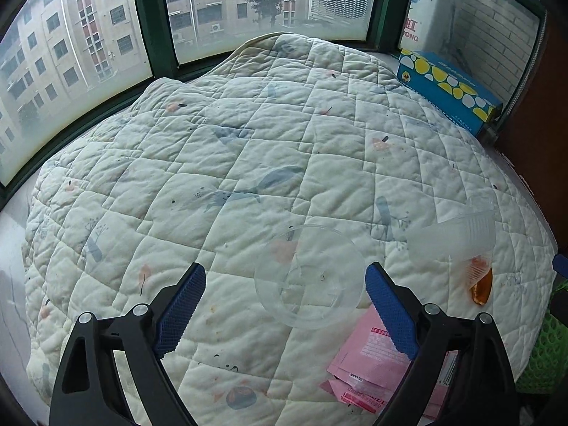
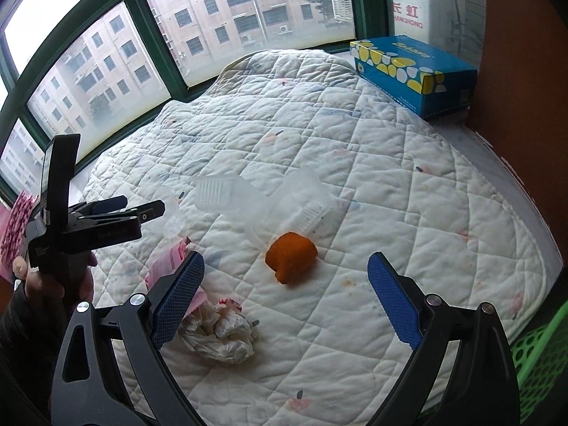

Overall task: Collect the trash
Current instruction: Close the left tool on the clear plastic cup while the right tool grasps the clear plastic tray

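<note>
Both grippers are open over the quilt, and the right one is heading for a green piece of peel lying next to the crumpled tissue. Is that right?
Not quite. The peel is orange, not green, as the right wrist view shows. The rest holds: the left gripper and right gripper are open over the quilt, with the crumpled tissue nearby.

We see a white quilted blanket (image 2: 355,213) printed with pale blue and pink motifs, an orange peel chunk (image 2: 291,256), pink packets (image 1: 376,365), a blue yellow-spotted tissue box (image 2: 411,71).

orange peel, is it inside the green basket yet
No, the orange peel lies on the white quilt, well apart from the green basket at the right edge.
</note>
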Tool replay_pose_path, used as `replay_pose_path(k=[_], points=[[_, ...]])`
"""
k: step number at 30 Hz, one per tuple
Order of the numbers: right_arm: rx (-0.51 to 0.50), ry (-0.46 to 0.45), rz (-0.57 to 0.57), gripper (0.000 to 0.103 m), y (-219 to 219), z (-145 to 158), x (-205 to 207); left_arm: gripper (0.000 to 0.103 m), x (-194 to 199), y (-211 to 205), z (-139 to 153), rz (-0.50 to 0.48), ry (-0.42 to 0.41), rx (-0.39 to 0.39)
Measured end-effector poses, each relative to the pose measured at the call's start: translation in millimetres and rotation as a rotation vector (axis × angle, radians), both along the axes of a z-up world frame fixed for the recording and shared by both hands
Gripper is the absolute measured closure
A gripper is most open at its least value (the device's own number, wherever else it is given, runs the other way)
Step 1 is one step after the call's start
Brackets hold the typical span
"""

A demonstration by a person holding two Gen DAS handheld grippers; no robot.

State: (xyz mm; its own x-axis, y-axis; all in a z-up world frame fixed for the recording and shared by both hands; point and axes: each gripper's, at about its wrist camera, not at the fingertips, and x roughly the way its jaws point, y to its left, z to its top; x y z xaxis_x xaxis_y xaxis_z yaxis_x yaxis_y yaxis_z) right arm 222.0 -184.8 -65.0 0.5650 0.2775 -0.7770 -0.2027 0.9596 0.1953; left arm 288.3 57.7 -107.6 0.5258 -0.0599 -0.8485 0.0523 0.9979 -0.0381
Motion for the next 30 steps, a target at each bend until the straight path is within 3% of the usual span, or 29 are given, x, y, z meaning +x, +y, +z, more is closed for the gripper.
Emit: replay_pose_path(k=[9, 21, 23, 26, 30], points=[[-0.01, -0.021, 0.044, 0.011, 22.4, 6.4, 17.1, 0.04, -0.5, -0.4, 2.2, -0.053, -0.016, -0.086], [-0.015, -0.019, 0.057, 0.012, 29.3, 4.7, 19.4, 0.042, -7.6, 2.7, 0.8, -0.077, -0.028, -0.105], [-0.014, -0.019, 0.061, 0.012, 30.0, 4.6, 19.1, 0.056, -7.5, 3.4, 0.5, -0.087, -0.022, -0.116], [-0.016, -0.018, 0.065, 0.012, 32.1, 3.9, 20.2, 0.059, -7.4, 6.4, -1.5, -0.084, -0.015, -0.117], [-0.015, -0.016, 0.069, 0.012, 34.2, 2.9, 20.2, 0.055, -9.9, 14.2, -2.2, -0.071, -0.009, -0.155]])
